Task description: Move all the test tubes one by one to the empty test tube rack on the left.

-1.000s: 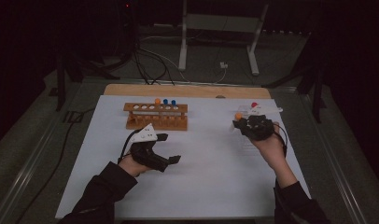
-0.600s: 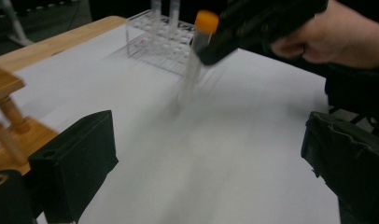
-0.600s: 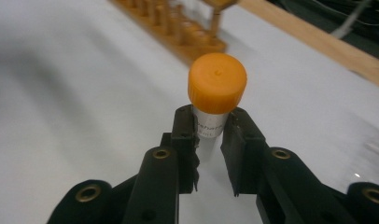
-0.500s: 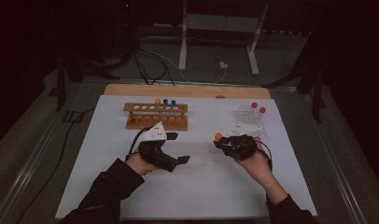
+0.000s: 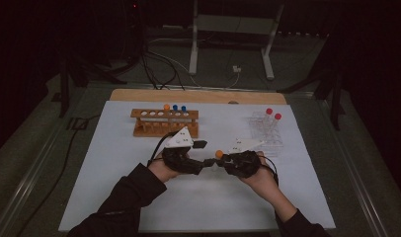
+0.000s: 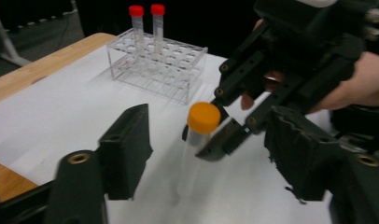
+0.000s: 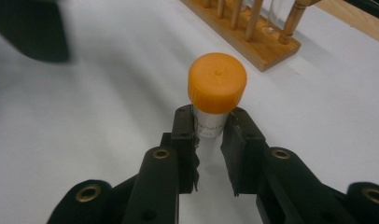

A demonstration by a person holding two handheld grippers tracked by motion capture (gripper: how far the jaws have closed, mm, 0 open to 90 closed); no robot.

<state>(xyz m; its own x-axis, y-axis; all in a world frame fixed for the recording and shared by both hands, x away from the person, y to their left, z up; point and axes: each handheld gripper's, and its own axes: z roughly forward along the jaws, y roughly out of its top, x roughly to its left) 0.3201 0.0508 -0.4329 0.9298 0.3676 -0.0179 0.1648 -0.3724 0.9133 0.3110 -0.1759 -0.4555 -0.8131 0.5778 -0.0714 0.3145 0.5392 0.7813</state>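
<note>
Right gripper [image 7: 208,128], clamped just under the cap of the orange-capped tube [image 7: 216,84], has carried it from the clear rack [image 5: 267,129] to mid-table. Left gripper [image 6: 206,163] closes in, jaws apart around the tube — handover looks imminent.

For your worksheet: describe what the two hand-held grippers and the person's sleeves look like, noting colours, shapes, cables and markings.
Both the left gripper and the right gripper are black, each topped by a pale grey three-cornered plate bearing small dark markings. Their jaws are flat black pads with jagged inner edges, on linked bars with brass-coloured rivets. A black cable loops from the left one. The person wears dark long sleeves.
</note>
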